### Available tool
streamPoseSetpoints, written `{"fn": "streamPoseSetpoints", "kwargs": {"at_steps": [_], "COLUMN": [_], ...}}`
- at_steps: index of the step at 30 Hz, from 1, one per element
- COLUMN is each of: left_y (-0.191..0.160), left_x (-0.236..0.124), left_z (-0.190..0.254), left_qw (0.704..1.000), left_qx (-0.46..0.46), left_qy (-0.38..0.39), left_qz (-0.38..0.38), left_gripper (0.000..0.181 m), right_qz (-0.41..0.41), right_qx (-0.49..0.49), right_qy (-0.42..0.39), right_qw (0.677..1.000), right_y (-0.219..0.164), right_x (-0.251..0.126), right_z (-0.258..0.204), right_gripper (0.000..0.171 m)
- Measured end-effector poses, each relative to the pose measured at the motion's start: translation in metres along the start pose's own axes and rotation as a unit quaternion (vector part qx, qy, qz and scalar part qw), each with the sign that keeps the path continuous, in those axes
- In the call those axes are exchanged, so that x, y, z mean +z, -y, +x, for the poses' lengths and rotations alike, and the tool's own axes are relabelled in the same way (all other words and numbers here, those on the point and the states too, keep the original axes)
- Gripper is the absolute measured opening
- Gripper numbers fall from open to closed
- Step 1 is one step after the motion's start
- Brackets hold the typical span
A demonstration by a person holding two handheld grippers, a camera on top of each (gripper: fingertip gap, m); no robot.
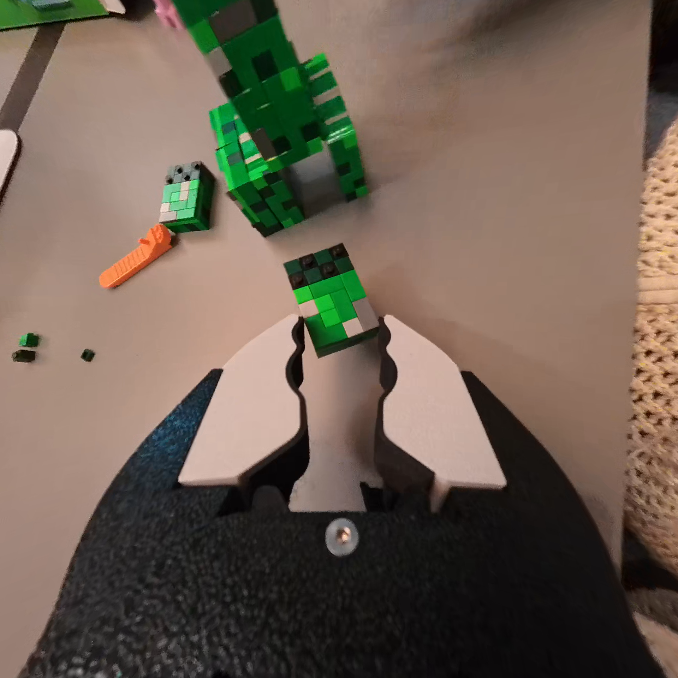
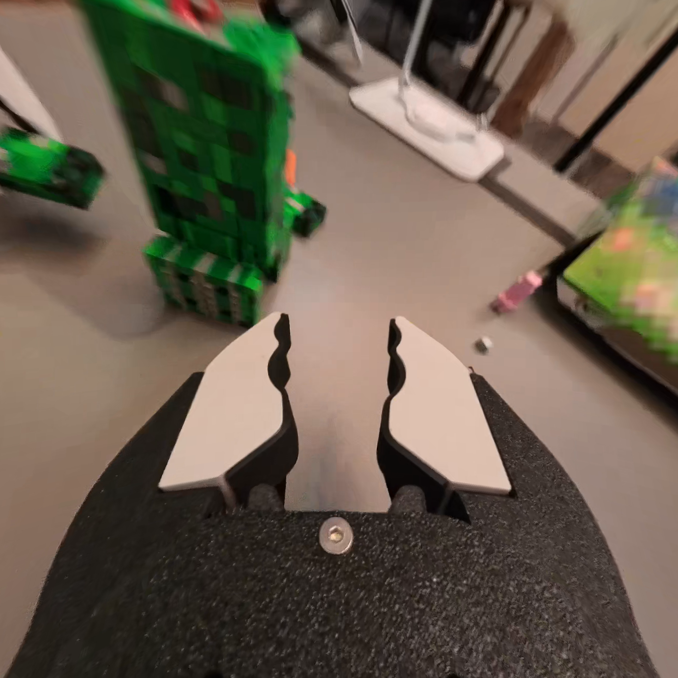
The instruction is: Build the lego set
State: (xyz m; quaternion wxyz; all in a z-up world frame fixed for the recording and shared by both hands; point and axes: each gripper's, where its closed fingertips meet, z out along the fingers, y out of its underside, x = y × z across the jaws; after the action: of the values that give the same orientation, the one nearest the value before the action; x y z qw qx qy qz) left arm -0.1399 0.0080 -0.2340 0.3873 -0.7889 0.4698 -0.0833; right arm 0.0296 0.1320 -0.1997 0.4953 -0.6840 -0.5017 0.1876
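A tall green brick figure (image 1: 271, 110) stands on the grey table; it also shows blurred in the right wrist view (image 2: 205, 146). My left gripper (image 1: 341, 323) is shut on a small green block (image 1: 332, 297) with dark studs on its far end, held just in front of the figure's feet. The held block shows at the left edge of the right wrist view (image 2: 47, 172). A second small green block (image 1: 185, 200) lies left of the figure. My right gripper (image 2: 337, 321) is open and empty, near the figure's base.
An orange brick separator (image 1: 135, 262) lies by the second block. Tiny green pieces (image 1: 29, 339) lie at the left. A pink piece (image 2: 517, 291), a small grey piece (image 2: 483, 344), a green box (image 2: 631, 271) and a white stand base (image 2: 429, 124) are at the right. A knitted fabric (image 1: 656, 330) lies beyond the table edge. The left gripper's tips are roughly 20 centimetres from the right gripper's. To reach the small grey piece (image 2: 483, 344) in a straight line is about 15 centimetres for my right fingers, about 35 centimetres for my left.
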Motion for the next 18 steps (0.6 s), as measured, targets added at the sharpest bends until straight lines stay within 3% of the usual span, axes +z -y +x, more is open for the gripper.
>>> {"fn": "streamPoseSetpoints", "kwargs": {"at_steps": [3,6,12,18], "left_y": [0.009,0.026,0.039,0.050], "left_x": [-0.001,0.006,0.027,0.042], "left_z": [0.017,0.037,0.074,0.075], "left_qw": [0.999,0.994,0.968,0.964], "left_qx": [0.032,0.078,0.181,0.183], "left_qy": [-0.027,-0.071,-0.136,-0.159], "left_qz": [-0.013,-0.033,-0.112,-0.110], "left_gripper": [0.038,0.038,0.038,0.038], "right_qz": [0.046,-0.025,-0.075,-0.098], "right_qx": [-0.084,-0.159,-0.284,-0.252], "right_qy": [0.122,0.222,0.233,0.292], "right_qw": [0.988,0.962,0.927,0.917], "right_y": [0.033,0.026,0.002,-0.015], "right_x": [-0.027,-0.033,-0.013,0.000], "right_z": [-0.069,-0.129,-0.164,-0.163], "right_gripper": [0.044,0.058,0.062,0.051]}}
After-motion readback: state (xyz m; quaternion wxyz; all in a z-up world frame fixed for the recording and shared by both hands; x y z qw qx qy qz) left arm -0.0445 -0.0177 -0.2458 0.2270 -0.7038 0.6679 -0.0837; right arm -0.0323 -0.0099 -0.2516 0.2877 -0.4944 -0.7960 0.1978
